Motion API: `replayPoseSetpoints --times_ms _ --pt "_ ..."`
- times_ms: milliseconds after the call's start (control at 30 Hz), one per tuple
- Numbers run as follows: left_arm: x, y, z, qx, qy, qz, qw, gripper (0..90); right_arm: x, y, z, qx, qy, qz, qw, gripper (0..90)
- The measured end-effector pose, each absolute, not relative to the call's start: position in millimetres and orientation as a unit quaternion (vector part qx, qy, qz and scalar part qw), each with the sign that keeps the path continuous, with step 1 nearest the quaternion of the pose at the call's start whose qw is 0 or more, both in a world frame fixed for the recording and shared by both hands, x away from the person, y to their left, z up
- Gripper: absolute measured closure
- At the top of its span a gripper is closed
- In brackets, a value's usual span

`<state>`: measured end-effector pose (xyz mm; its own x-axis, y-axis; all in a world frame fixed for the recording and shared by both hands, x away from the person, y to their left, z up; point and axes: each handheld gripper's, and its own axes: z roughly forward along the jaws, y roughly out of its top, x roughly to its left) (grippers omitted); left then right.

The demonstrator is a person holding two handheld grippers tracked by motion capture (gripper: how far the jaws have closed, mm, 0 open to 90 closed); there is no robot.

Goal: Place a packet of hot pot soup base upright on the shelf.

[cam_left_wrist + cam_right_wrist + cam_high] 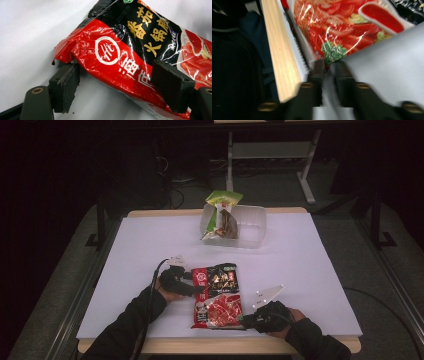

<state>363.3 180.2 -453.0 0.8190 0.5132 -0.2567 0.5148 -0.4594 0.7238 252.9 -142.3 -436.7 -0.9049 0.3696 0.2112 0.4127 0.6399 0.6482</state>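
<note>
A red-and-black sauce packet [217, 295] is seen lying flat on the white table [310, 270], near the front edge, betw. the two grippers. Its black top end points away from the person, red printed end toward the wooden table edge [277, 50].

Left gripper [186, 287] is placed at the packet's left side, upper half. In the left gripper view the jaws are spread wide w/ the packet's red corner [65, 51] betw. them: left pad [65, 85] sits just under the crumpled corner, touching or nearly so (can't be told which), right pad [171, 85] is set in front of the packet's face further along. No squeeze on the foil is visible, so the packet is straddled, not clamped.

Right gripper [248, 321] is at the packet's lower right corner, by the front edge. In the right gripper view (blurred) the jaws are seen close together, a narrow gap left, w/ the packet's bottom corner [332, 53] right at the fingertips [320, 67]. Pads don't appear to be pressing on it; whether the foil edge is touched can't be told through the blur.

Farther back, well apart from the packet, a clear plastic tub [250, 227] is seen w/ a green-topped snack bag [222, 215] standing in it
</note>
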Motion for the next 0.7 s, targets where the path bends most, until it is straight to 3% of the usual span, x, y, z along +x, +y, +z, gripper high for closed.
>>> replayPoseSetpoints --times_ms 233,433,567,700 --pt "365.6 186.4 -453.0 0.854 0.303 0.011 0.423 17.6 267.4 -143.7 -433.7 -0.287 -0.868 -0.404 0.038 42.7" --pt "364.7 182.5 -454.3 0.858 0.293 0.009 0.422 16.7 289.8 -127.3 -447.7 -0.370 -0.839 -0.392 0.078 23.5" --pt "364.2 181.2 -454.7 0.857 0.294 0.009 0.423 16.5 295.0 -124.2 -448.5 -0.370 -0.835 -0.398 0.090 27.1" --pt "363.2 178.9 -455.0 0.860 0.289 0.011 0.421 15.1 294.0 -118.7 -450.7 -0.372 -0.832 -0.404 0.080 40.5"
